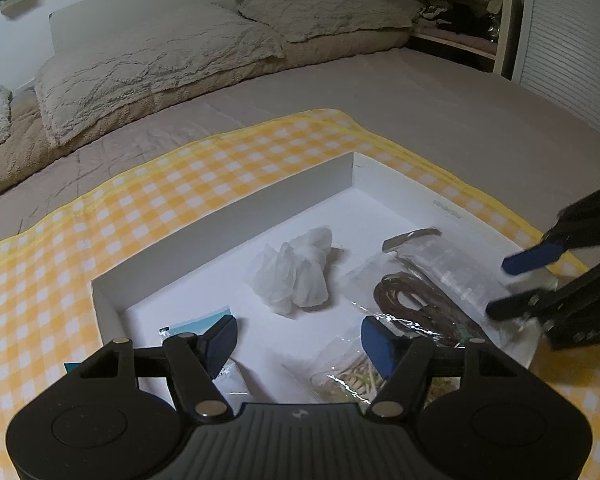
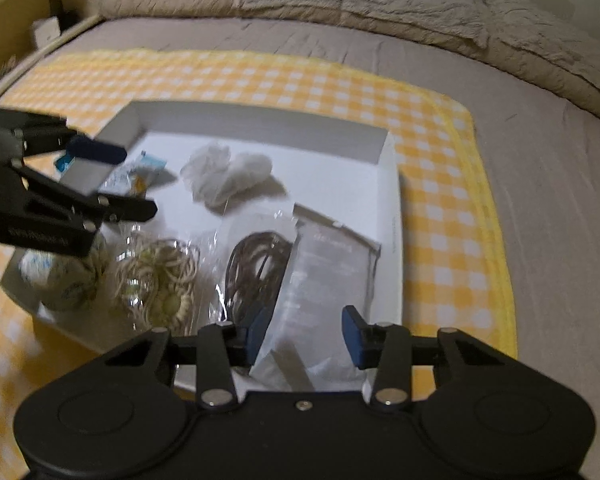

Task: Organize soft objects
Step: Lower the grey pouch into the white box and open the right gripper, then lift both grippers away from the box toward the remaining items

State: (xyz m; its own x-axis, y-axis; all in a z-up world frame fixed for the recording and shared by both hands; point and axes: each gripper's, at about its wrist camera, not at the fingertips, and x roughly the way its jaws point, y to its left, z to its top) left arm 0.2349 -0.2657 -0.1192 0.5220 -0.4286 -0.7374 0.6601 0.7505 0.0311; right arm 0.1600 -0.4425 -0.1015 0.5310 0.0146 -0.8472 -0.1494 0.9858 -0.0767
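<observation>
A bed [image 2: 540,184] carries everything. Directly on it lie a yellow checked cloth [image 2: 440,184], spread beneath and ahead of both jaws, and rumpled pillows [image 1: 156,76] far beyond them.

Print on clear pouch [image 2: 324,276] unreadable

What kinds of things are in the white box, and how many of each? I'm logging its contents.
Cord bundles in clear bags: 2, brown and cream
White tissue wads: 1
Flat clear packets: 1
Small blue-and-white sachets: 1
Patterned fabric balls: 1
Total: 6
</observation>
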